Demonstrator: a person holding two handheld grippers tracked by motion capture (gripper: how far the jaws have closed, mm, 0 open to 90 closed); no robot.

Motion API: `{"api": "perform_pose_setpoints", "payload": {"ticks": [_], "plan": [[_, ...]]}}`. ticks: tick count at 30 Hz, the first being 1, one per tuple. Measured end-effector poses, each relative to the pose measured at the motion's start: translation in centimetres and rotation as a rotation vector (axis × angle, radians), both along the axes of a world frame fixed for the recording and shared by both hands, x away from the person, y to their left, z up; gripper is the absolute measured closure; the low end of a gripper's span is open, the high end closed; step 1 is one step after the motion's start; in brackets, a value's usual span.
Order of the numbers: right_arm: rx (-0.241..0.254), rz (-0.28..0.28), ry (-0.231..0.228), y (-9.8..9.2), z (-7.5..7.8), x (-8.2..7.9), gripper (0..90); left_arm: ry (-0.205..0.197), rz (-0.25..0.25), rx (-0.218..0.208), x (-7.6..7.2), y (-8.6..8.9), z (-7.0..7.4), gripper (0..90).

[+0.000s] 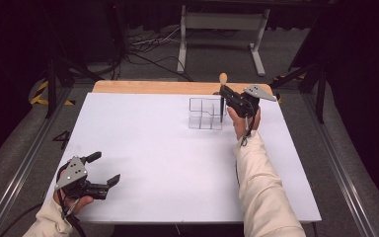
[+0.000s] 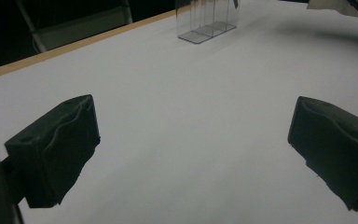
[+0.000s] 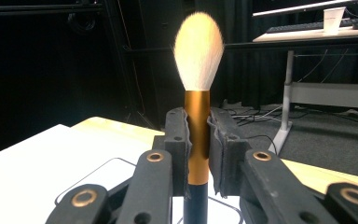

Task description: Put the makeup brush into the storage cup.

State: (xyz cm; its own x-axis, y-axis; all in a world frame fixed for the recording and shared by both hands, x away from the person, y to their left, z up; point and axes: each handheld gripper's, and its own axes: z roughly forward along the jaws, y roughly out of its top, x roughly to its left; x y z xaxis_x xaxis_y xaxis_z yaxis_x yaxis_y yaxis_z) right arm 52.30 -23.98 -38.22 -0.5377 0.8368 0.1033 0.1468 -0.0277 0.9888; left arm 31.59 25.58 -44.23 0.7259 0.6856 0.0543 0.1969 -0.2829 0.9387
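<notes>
Right claw (image 3: 198,140) grips upright brush (image 3: 198,93) over clear organizer (image 1: 206,114), forearm outstretched.

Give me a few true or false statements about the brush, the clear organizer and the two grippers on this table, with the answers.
1. The right gripper is shut on the makeup brush. True.
2. The brush is held bristles down. False: the bristles point up.
3. The left gripper holds a second brush. False: its jaws stand open with nothing between them.
4. The clear organizer stands on the white tabletop. True.
5. The left gripper is right beside the organizer. False: it sits at the near left corner, far from it.
</notes>
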Motion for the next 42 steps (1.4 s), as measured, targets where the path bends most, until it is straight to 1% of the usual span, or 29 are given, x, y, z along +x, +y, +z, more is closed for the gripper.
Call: {"api": "perform_pose_setpoints", "payload": {"ticks": [11,12,14,17,20,23,26,29,31,38,42], "plan": [[-0.011,0.001,0.004,0.1,0.1,0.0,78.7,-0.002,0.0,0.003,0.0,0.0,0.0,2.7],[-0.013,0.0,0.005,0.1,0.1,0.0,77.3,-0.002,0.0,0.004,0.0,0.0,0.0,2.7],[-0.012,-0.006,0.009,0.1,0.2,0.0,70.8,-0.001,0.0,0.004,0.0,0.0,0.0,2.7],[-0.029,-0.014,0.018,0.3,0.3,-0.1,61.9,-0.002,-0.002,0.005,0.0,0.0,0.0,2.7],[-0.03,-0.024,0.017,0.2,0.4,-0.2,56.7,-0.001,-0.003,0.006,0.0,0.0,0.0,2.7],[-0.033,-0.028,0.018,0.1,0.5,-0.2,54.6,-0.003,-0.001,0.008,0.0,0.0,0.0,2.7],[-0.039,-0.036,0.015,-0.2,0.8,-0.4,50.2,0.0,-0.001,0.004,0.0,-0.1,0.0,2.7],[-0.052,-0.036,0.008,-0.3,1.0,-0.6,44.5,0.002,-0.003,0.008,0.0,-0.1,0.0,2.7],[-0.06,-0.039,0.004,-0.3,1.2,-0.8,43.8,0.001,-0.002,0.009,0.0,-0.1,0.0,2.7],[-0.094,-0.043,-0.011,-0.2,1.7,-1.2,35.7,0.0,0.001,0.012,0.0,-0.1,0.0,2.7],[-0.109,-0.047,-0.019,-0.1,1.9,-1.5,32.6,-0.002,0.001,0.017,0.0,-0.1,0.0,2.7]]}}
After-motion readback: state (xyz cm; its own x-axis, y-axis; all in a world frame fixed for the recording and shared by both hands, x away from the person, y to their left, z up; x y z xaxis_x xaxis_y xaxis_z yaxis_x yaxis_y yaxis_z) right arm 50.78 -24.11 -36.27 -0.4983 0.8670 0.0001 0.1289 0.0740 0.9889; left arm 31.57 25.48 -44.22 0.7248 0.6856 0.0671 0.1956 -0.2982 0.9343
